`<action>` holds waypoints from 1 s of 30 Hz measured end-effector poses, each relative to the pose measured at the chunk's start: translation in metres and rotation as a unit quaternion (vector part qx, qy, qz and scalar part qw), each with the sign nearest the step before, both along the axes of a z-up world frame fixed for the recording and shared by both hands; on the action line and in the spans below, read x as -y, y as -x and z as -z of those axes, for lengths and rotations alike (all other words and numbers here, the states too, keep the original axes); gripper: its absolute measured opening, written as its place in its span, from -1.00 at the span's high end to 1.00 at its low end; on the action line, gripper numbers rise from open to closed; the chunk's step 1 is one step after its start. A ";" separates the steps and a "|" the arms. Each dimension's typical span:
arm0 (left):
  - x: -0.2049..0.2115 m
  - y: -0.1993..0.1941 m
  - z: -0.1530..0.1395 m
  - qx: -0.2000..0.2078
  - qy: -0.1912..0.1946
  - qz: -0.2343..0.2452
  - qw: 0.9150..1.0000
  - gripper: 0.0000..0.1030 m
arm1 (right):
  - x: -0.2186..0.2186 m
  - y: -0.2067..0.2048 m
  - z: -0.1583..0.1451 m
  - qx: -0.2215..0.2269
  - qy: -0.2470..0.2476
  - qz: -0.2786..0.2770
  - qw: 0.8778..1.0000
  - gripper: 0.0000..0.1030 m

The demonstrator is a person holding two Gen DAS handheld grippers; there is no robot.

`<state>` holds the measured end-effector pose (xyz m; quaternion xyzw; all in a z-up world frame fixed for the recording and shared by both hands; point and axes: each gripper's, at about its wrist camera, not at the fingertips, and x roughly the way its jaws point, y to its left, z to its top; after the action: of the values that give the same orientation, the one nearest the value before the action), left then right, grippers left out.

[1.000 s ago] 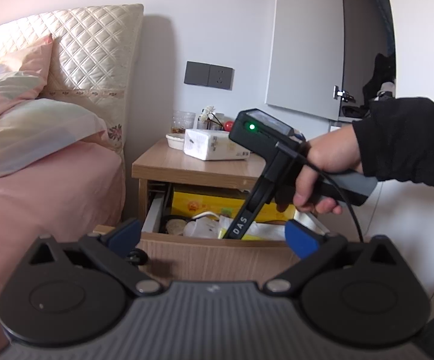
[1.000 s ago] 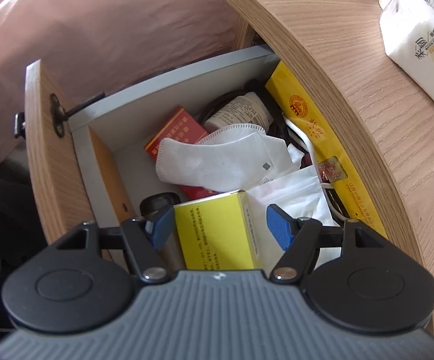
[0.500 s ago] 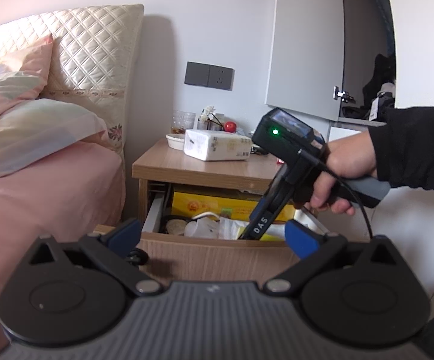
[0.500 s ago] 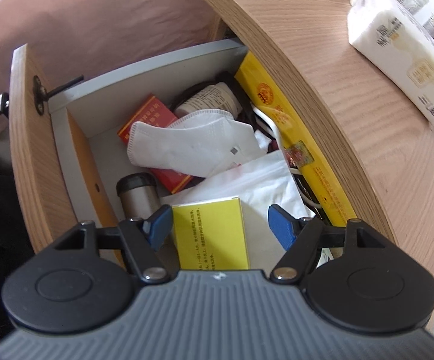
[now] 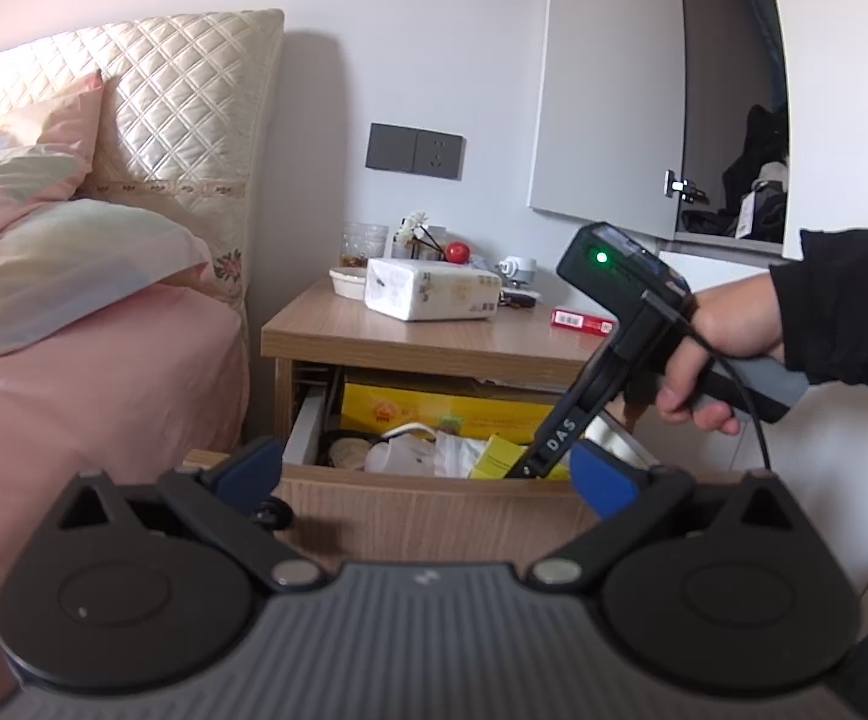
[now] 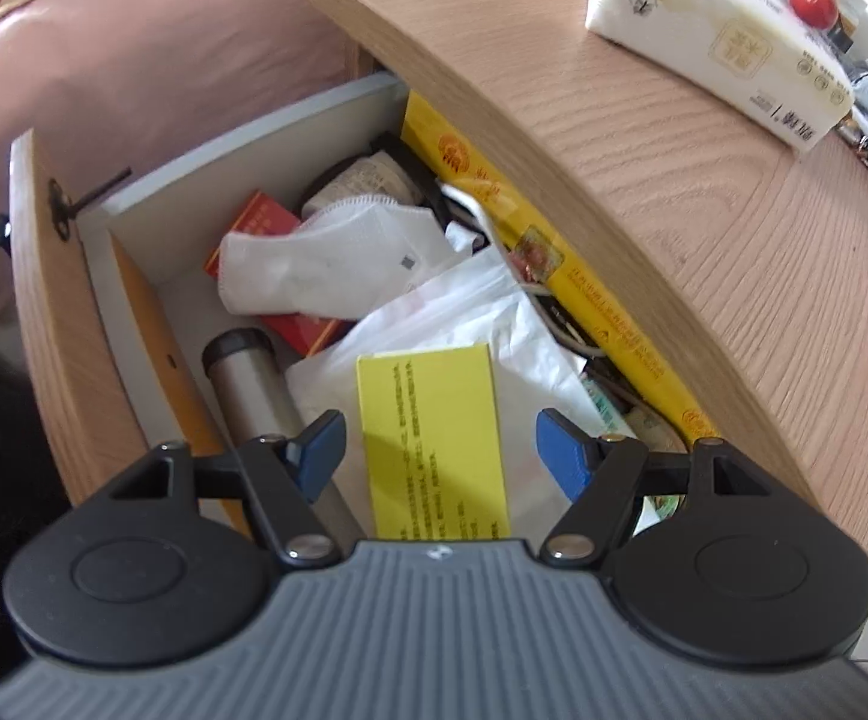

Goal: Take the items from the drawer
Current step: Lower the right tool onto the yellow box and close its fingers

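Two handheld grippers face an open bedside drawer (image 6: 44, 312). The right gripper (image 6: 437, 450) points down into it, jaws apart around a yellow box (image 6: 434, 438), pads not touching it. The left gripper (image 5: 428, 474) hovers before the drawer front, jaws wide and empty.
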<state>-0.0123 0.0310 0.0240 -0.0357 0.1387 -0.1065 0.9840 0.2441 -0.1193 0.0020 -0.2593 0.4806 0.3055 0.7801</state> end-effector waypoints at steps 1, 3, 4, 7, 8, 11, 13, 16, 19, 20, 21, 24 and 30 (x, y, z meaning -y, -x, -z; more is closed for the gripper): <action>0.000 0.000 0.000 0.000 0.000 0.000 1.000 -1.00 | 0.001 0.001 0.003 -0.006 0.003 -0.001 1.000 -0.40; 0.000 0.000 0.000 0.000 0.001 0.000 1.000 -1.00 | 0.004 0.001 0.008 -0.018 0.005 0.000 1.000 -0.40; -0.001 0.000 0.000 -0.001 0.001 -0.001 1.000 -1.00 | 0.006 0.001 0.010 -0.023 0.006 0.001 1.000 -0.39; -0.001 0.000 0.000 0.000 0.001 0.000 1.000 -1.00 | 0.011 0.001 0.016 -0.036 0.005 0.008 0.999 -0.39; -0.001 0.000 0.000 0.000 0.001 0.000 1.000 -1.00 | 0.013 0.001 0.018 -0.038 0.005 0.010 0.999 -0.39; -0.001 -0.001 0.000 -0.001 0.001 -0.002 1.000 -1.00 | 0.017 0.001 0.021 -0.042 0.003 0.012 0.999 -0.38; -0.001 -0.001 0.000 -0.002 0.001 -0.002 1.000 -1.00 | 0.018 0.002 0.023 -0.043 0.004 0.012 0.999 -0.26; 0.000 -0.001 0.000 -0.002 0.000 0.000 1.000 -1.00 | 0.019 0.003 0.025 -0.039 0.012 0.013 0.999 -0.11; 0.000 0.000 0.000 -0.001 -0.001 0.000 1.000 -1.00 | 0.018 0.007 0.025 -0.031 0.014 0.009 0.999 -0.11; 0.000 0.000 0.000 -0.001 -0.001 0.000 1.000 -1.00 | 0.017 0.009 0.025 -0.028 0.016 0.006 0.999 -0.11; 0.000 -0.001 0.000 -0.002 -0.001 0.000 1.000 -1.00 | 0.017 0.010 0.024 -0.025 0.017 0.004 1.000 -0.11; 0.000 -0.001 0.000 -0.002 -0.002 -0.001 1.000 -1.00 | 0.016 0.015 0.021 -0.013 0.022 0.000 1.000 -0.10; 0.001 -0.003 0.000 -0.002 -0.003 -0.001 1.000 -1.00 | 0.013 0.025 0.006 0.023 0.025 -0.008 0.999 -0.09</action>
<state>-0.0093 0.0305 0.0237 -0.0329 0.1410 -0.1053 0.9838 0.2191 -0.1323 -0.0040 -0.2897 0.4680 0.2932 0.7817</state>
